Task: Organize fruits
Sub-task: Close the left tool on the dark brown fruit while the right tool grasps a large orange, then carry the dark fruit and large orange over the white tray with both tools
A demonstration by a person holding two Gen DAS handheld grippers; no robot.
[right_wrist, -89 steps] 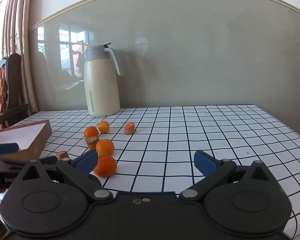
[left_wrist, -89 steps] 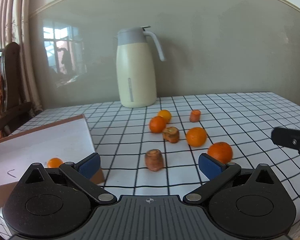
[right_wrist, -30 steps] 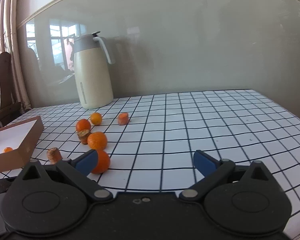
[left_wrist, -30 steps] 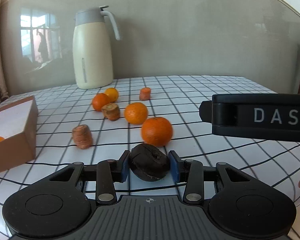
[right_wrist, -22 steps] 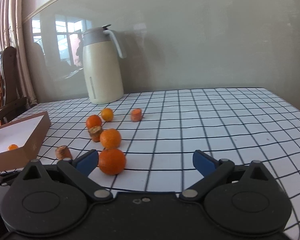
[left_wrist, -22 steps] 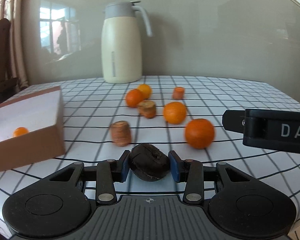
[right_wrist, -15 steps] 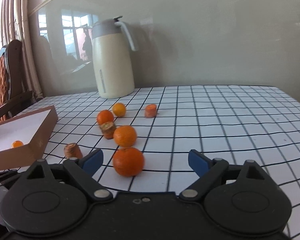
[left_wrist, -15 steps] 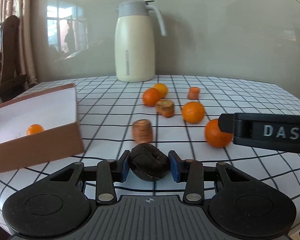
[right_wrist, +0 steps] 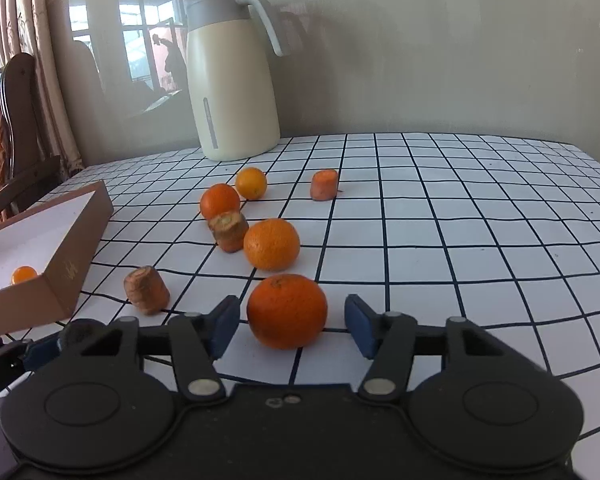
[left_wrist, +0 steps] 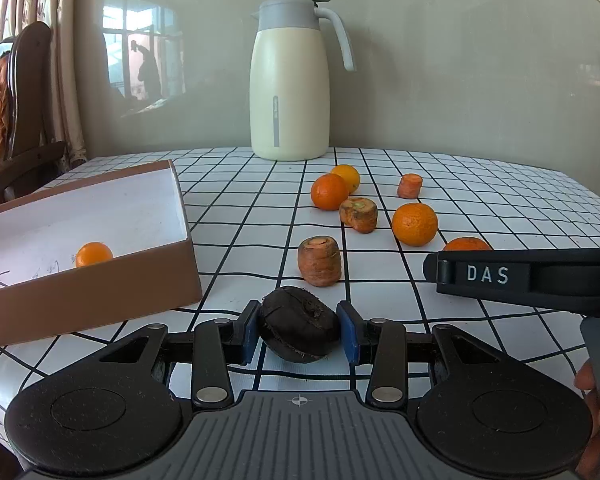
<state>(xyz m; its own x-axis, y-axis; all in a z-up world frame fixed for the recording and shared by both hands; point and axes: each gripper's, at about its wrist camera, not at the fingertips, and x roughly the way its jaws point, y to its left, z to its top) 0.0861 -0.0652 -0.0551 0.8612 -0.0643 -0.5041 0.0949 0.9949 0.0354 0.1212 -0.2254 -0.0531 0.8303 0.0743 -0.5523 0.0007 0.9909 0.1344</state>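
So the table (left_wrist: 500, 184) with the black grid cloth fills both views, wall behind it. Cream jug (left_wrist: 290, 80) stands at 12 o'clock at the back edge. The cardboard box (left_wrist: 100, 300) sits at about 9 o'clock in the left wrist view, white inside, with one small orange (left_wrist: 94, 254) lying in it near the front wall.

Loose stuff is scattered mid-table: four oranges and three carrot chunks. In the right wrist view the big orange (right_wrist: 287, 311) is dead centre between the blue pads of the right gripper (right_wrist: 292, 326). Its jaws are closing, but there's a sliver of gap on each side, so no squeeze yet. Another orange (right_wrist: 272, 244) sits just behind it at 12, then a carrot stub (right_wrist: 229, 231) touching that one at 10, and two more oranges further back. One carrot chunk (right_wrist: 147, 290) stands at 9 o'clock, near the box corner; another (right_wrist: 324, 185) sits off at 1.

Left gripper (left_wrist: 299, 332) is clamped on a dark, wrinkled fruit (left_wrist: 299, 329), pads pressed to both sides, held just above the cloth near the box.
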